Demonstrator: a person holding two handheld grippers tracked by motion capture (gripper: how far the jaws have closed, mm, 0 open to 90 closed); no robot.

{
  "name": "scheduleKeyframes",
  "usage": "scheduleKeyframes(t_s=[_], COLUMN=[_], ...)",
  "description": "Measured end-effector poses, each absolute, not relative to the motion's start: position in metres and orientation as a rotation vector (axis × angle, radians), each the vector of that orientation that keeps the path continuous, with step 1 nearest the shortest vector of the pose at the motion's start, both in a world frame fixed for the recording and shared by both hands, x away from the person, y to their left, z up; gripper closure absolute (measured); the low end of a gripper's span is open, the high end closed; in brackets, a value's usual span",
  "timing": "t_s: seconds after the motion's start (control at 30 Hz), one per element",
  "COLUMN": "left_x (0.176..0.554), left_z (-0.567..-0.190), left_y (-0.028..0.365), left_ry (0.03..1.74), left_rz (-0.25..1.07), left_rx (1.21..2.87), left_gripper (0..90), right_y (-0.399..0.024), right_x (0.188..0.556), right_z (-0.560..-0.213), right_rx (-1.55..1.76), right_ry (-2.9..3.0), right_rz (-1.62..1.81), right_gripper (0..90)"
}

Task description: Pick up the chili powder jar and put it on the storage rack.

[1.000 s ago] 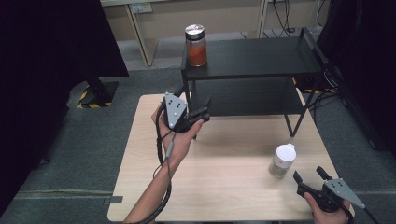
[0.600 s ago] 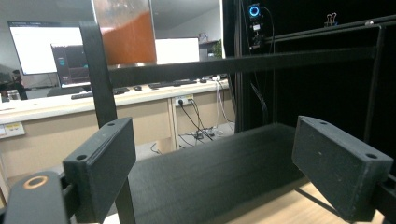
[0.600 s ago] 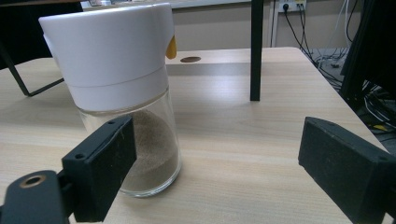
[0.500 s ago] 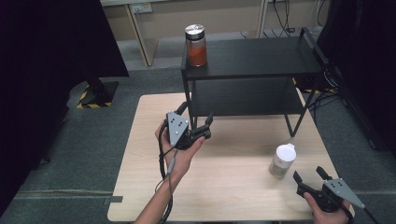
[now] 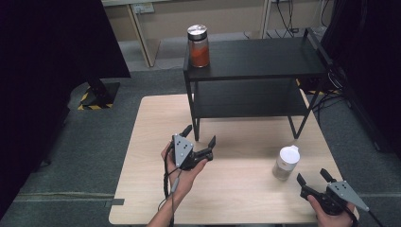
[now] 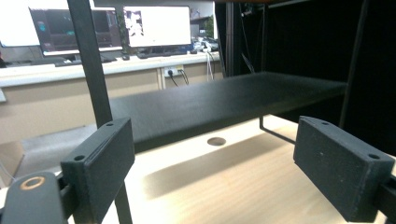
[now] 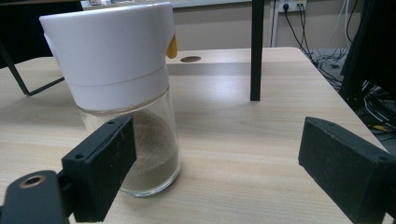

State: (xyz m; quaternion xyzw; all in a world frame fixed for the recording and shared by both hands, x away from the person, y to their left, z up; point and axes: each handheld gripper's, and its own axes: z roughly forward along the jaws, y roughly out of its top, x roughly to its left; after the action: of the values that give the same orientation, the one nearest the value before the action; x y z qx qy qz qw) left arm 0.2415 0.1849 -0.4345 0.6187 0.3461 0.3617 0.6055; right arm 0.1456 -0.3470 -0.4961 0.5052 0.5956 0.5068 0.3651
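1. Grey carpet floor around a light wooden table [image 5: 142, 142]; dark curtains at left and right, cables at the far right.
2. Black two-tier shelf [image 5: 265, 56] stands on the far half of the table, its near-left leg just beyond the left gripper.
3. Glass jar with a silver lid and orange-red powder [image 5: 198, 46] stands upright on the top tier, at the far left corner.
4. Left gripper [image 5: 200, 135] is held in the left hand [image 5: 182, 172] over the middle of the table, near the shelf's front leg, jaws spread wide with nothing between them.
5. Left gripper view: both black pads apart, looking under the lower shelf board [image 6: 224, 100]; a round hole in the tabletop [image 6: 216, 141] sits beyond, and monitors on a desk far behind.
6. White-capped glass shaker [image 5: 286, 162] with sandy granules stands upright on the near right of the table, well apart from the left gripper.
7. Right gripper [image 5: 312, 178] is at the near right edge, just beside the shaker on its near-right side, jaws spread, not touching it.
8. Right gripper view: shaker [image 7: 119, 88] stands in front of the left pad and off-centre, a small yellow tab at the cap's edge; the space by the right pad is bare table.
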Motion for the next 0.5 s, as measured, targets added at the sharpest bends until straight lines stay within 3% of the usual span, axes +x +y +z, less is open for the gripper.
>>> scheduleKeyframes(t_s=[0.5], left_x=[0.237], left_z=[-0.482], left_y=[0.195], left_ry=[0.849], left_rz=[0.748], left_rx=[1.480], left_gripper=[11.2], right_y=[-0.347], right_x=[0.146], right_z=[-0.496], right_rx=[1.298], right_ry=[1.535], right_rz=[1.299], right_gripper=[11.5])
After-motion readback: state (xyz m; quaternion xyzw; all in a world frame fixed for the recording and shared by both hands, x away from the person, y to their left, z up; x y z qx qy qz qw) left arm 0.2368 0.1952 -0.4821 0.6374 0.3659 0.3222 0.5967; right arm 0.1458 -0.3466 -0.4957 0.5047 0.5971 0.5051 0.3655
